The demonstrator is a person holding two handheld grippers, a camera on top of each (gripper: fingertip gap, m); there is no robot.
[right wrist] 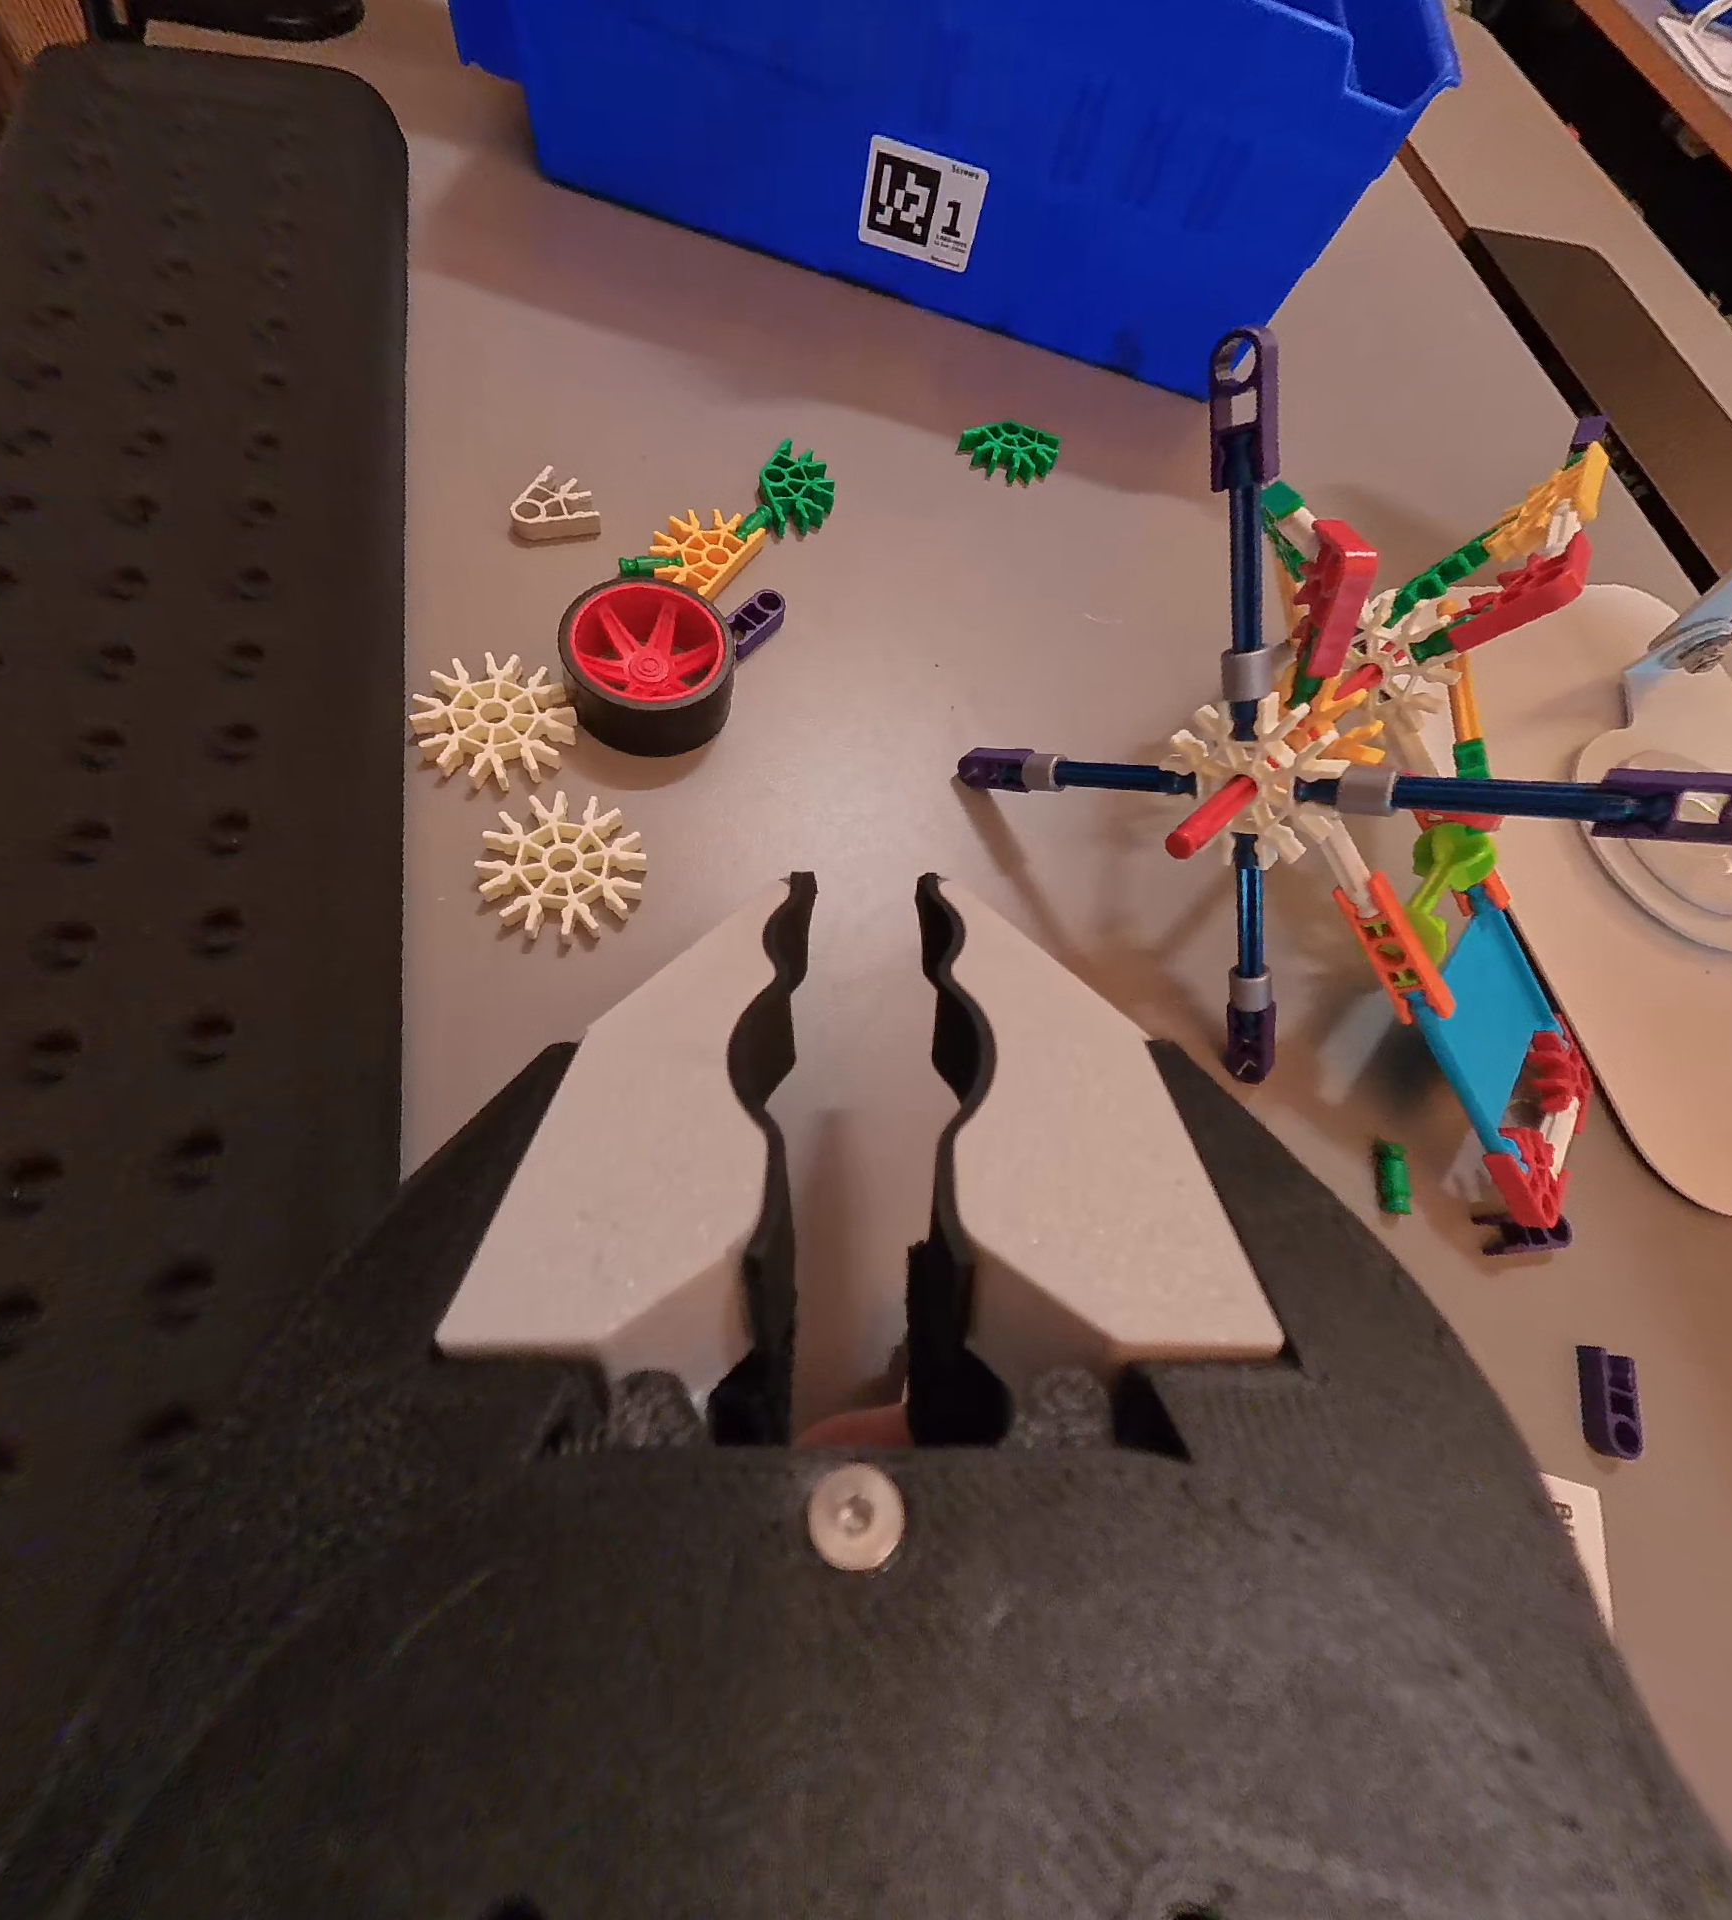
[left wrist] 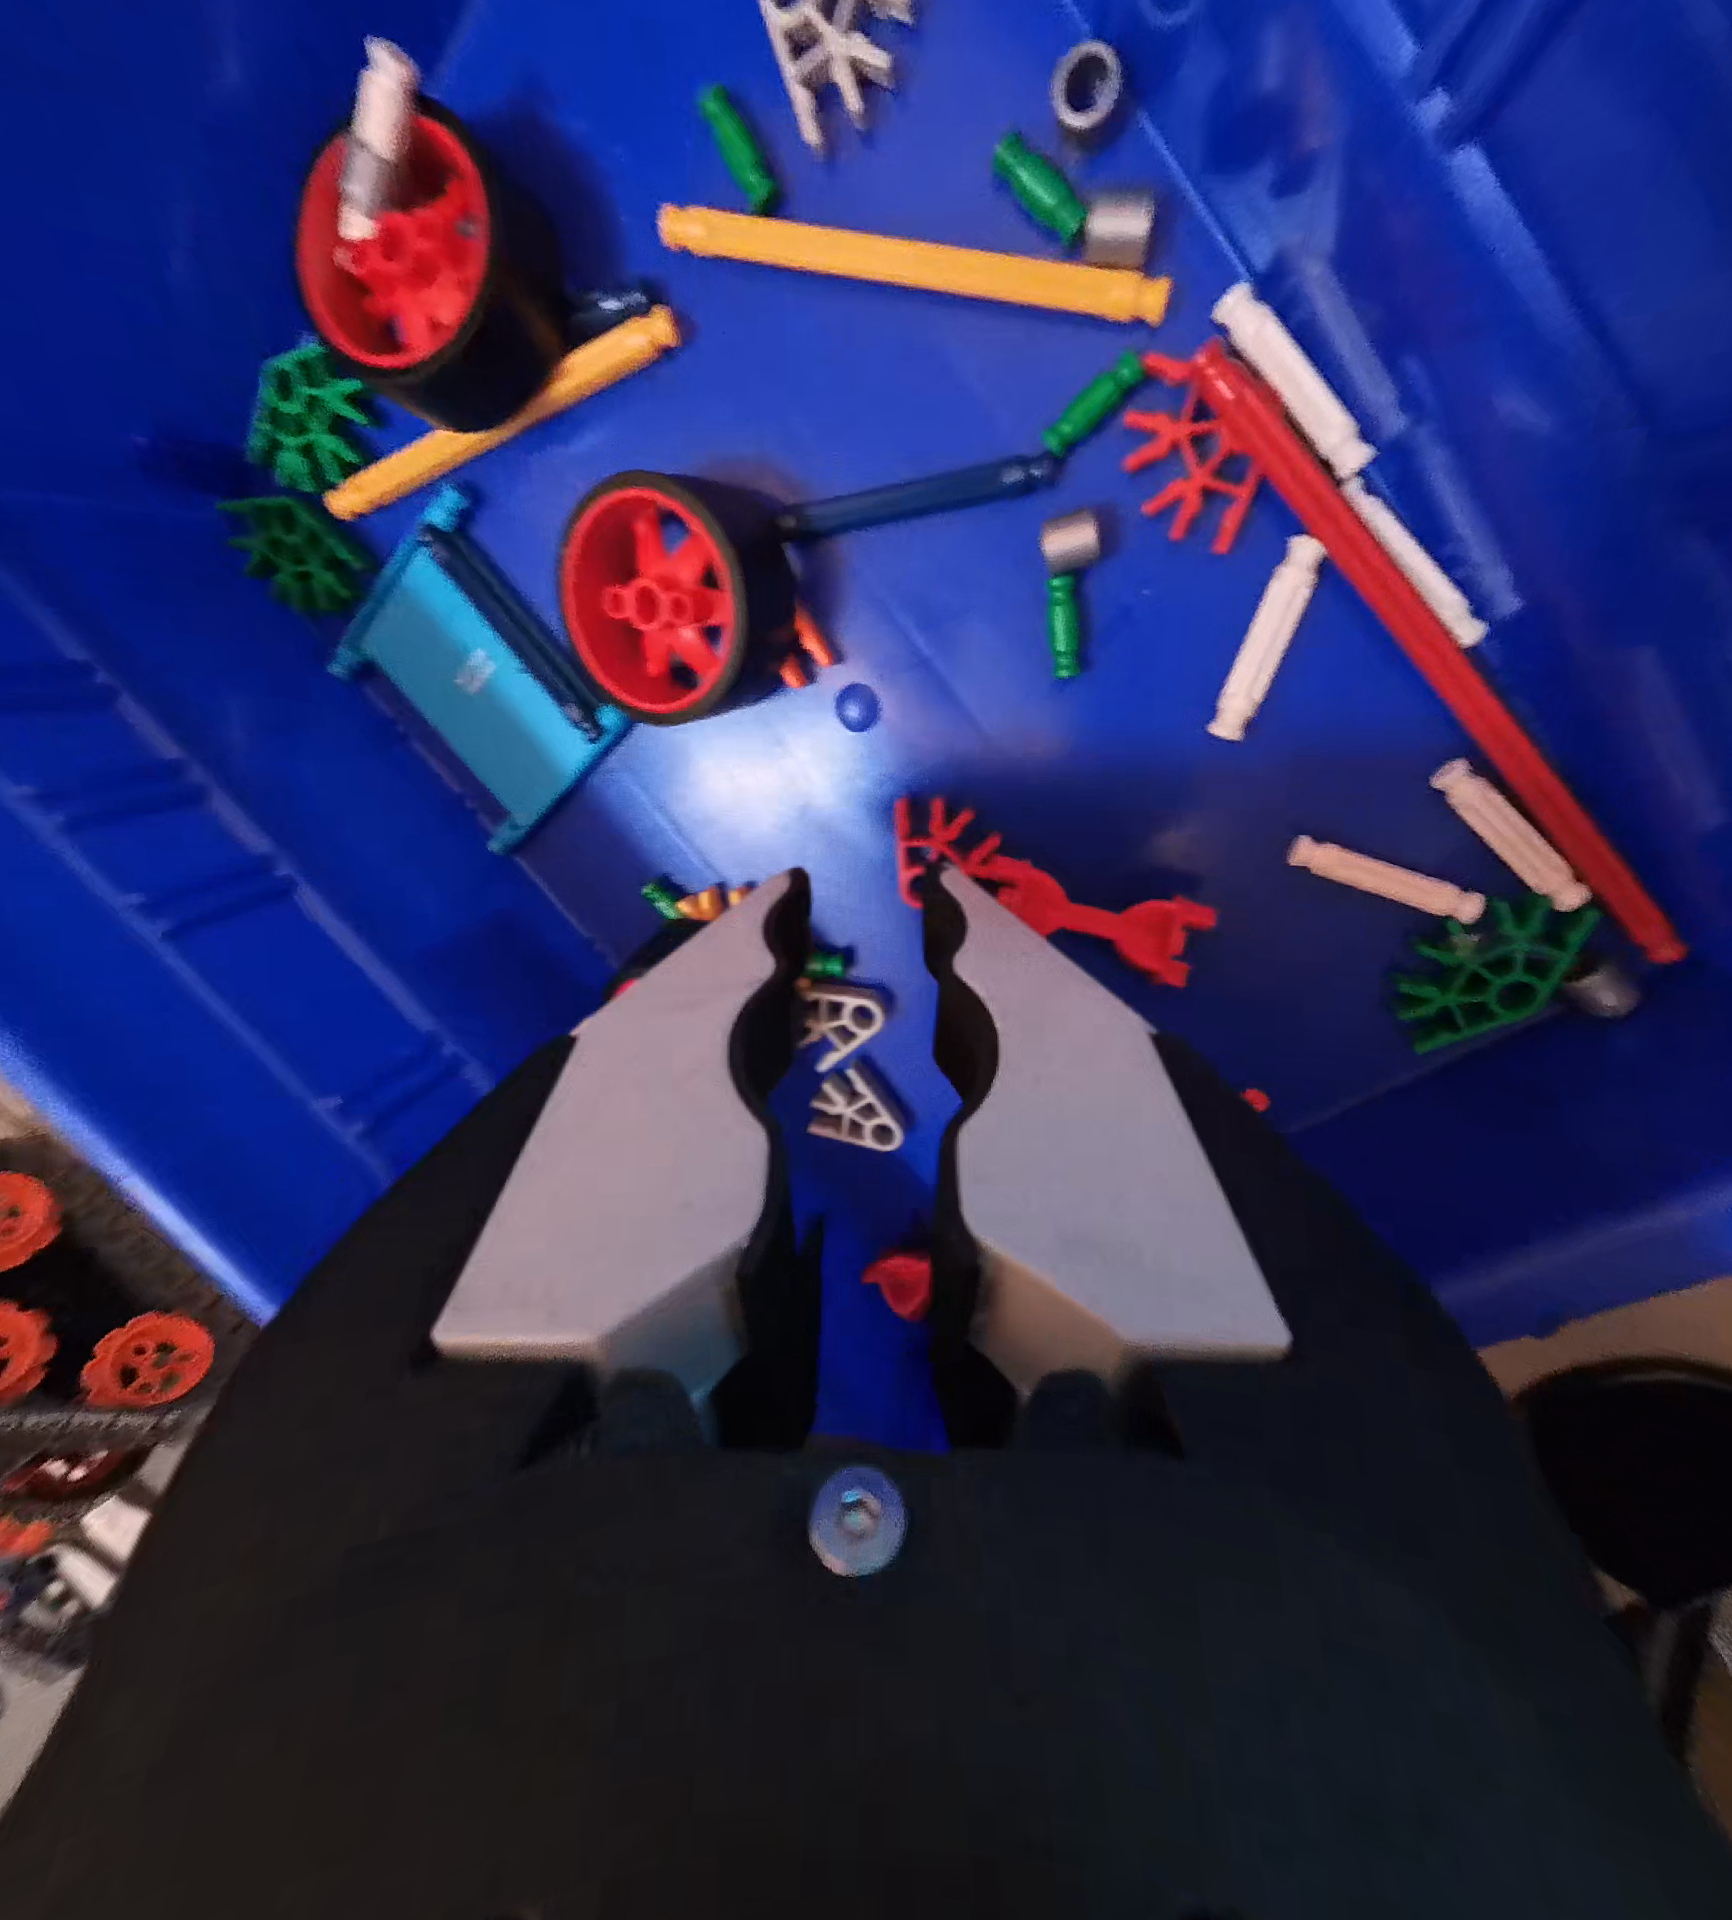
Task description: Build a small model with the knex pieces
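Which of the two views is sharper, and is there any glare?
Left wrist view: soft with blur throughout, and a white glare patch on the blue plastic bin floor beside the red-hubbed black wheel. Right wrist view: crisp, evenly lit grey tabletop, no glare.

A: What hides behind the left gripper (left wrist: 862, 883) over the blue plastic bin (left wrist: 945, 727)?

B: A small red plastic piece (left wrist: 898, 1283) shows only partly between its fingers, and green and orange bits (left wrist: 696, 899) peek past the left fingertip. I cannot tell their shapes.

A: And the printed box with orange wheels (left wrist: 0, 1351)?

B: Blurred, cut by the left edge.

A: In the right wrist view?

B: The white paper sheet (right wrist: 1579, 1538) is mostly covered by the gripper body.
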